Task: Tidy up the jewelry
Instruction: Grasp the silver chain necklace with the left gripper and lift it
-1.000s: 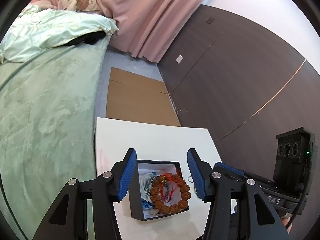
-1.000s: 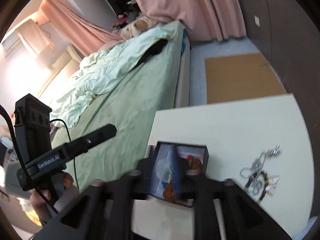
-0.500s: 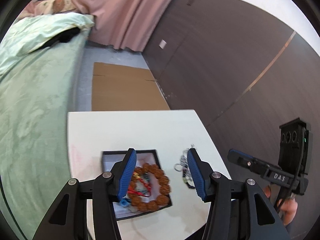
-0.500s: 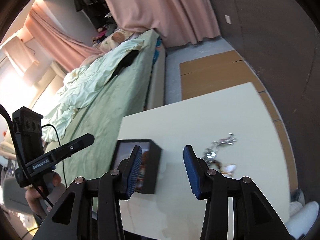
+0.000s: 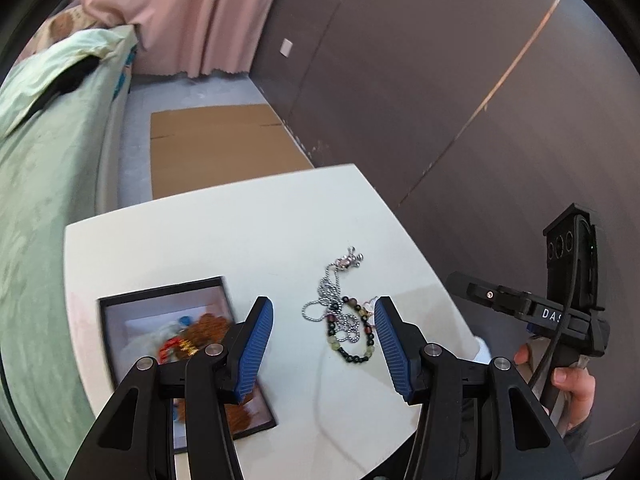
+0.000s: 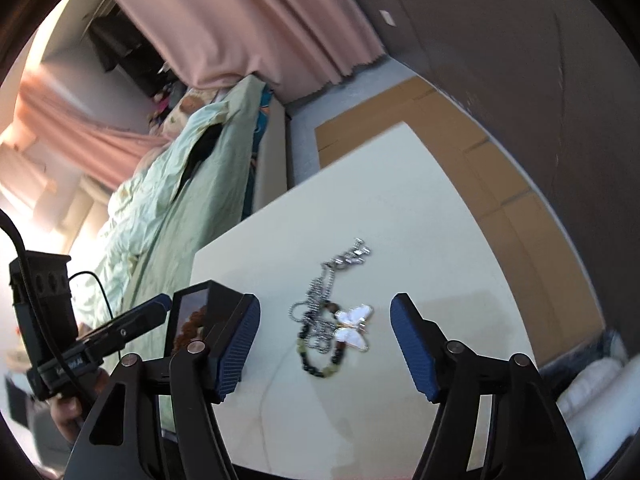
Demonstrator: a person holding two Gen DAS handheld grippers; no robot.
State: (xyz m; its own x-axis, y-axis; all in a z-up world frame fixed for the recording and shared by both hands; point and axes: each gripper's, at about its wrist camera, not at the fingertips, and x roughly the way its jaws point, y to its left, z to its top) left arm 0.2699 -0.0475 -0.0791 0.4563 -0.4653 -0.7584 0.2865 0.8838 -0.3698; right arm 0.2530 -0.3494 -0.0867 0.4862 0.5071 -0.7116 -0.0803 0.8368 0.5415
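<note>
on the white square worktop [image 5: 248, 220] the black open-topped jewelry box [image 5: 120, 304] sits at the left, toward the side facing the green-covered bed [image 5: 36, 184]. a brown wooden bead bracelet [image 5: 208, 326] lies inside it. to the right of the box, apart from it, a silver ball-chain necklace [image 5: 328, 292] lies tangled with a dark and pale beaded bracelet [image 5: 356, 344] and a white butterfly pendant [image 6: 352, 326]. beyond the worktop a flat brown cardboard sheet [image 5: 216, 148] lies on the floor, between bed and wall.
</note>
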